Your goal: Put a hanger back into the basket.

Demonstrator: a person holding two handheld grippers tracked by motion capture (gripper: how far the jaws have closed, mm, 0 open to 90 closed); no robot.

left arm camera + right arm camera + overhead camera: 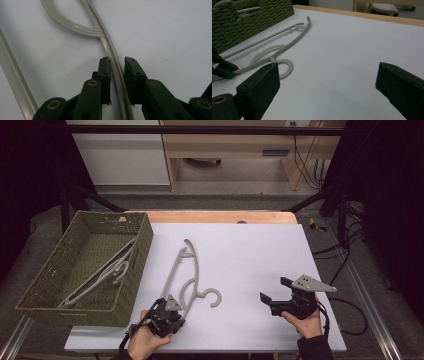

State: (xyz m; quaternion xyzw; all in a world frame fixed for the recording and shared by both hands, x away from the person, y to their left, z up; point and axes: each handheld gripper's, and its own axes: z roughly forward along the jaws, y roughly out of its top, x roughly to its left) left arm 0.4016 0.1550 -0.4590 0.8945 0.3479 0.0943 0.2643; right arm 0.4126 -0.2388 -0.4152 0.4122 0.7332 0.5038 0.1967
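Grey hanger [186,275] flat on the white table [250,250] just right of the woven basket [35,292], left tool [117,72] clenched on its lower arm, right tool [327,87] released, well right of the hanger, 1 more hanger [107,270] inside the basket

The hanger [110,50] looked like smooth, slightly glossy grey plastic. The tabletop [250,250] was a matt white sheet with a bare wooden edge (pale and unpainted). The basket [140,255] was rough woven fibre, olive green. The fingers [103,72] were dull black plastic with brass-coloured rivets.
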